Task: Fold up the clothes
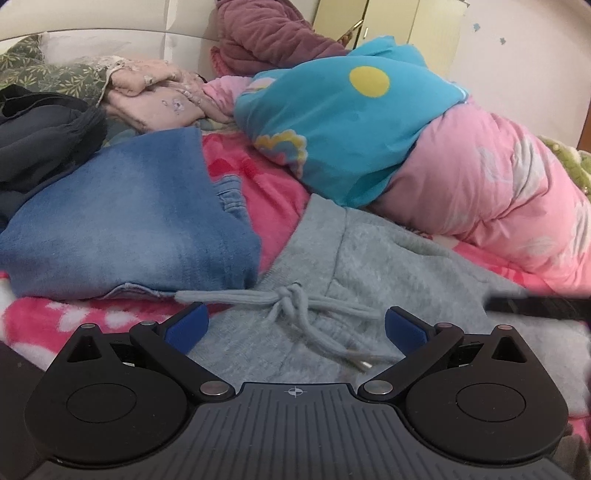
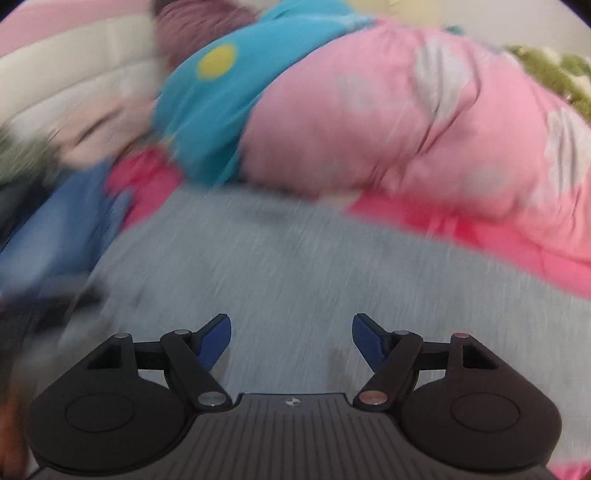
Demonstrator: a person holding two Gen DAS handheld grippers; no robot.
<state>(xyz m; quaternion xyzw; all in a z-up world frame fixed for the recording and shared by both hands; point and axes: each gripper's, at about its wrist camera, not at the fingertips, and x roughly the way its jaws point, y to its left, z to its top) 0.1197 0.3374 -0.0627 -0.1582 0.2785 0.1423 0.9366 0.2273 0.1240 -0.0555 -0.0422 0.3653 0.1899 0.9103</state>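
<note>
Grey fleece trousers (image 1: 388, 266) with a knotted drawstring (image 1: 291, 299) lie on the bed in the left wrist view. My left gripper (image 1: 295, 326) hovers just over the waistband, open, its blue pads apart and nothing between them. A folded blue garment (image 1: 125, 221) lies to the left of the grey one. In the blurred right wrist view my right gripper (image 2: 291, 339) stands open above the grey trousers (image 2: 295, 258), holding nothing. A dark blurred bar at the right edge (image 1: 539, 308) of the left wrist view may be the other gripper.
A pink fleece blanket (image 1: 269, 206) covers the bed. A bundled quilt, turquoise (image 1: 343, 122) and pink (image 1: 491, 184), is heaped behind the trousers. Dark clothes (image 1: 40, 129) and pale pink clothes (image 1: 159, 99) lie at the left, a maroon padded garment (image 1: 266, 33) by the headboard.
</note>
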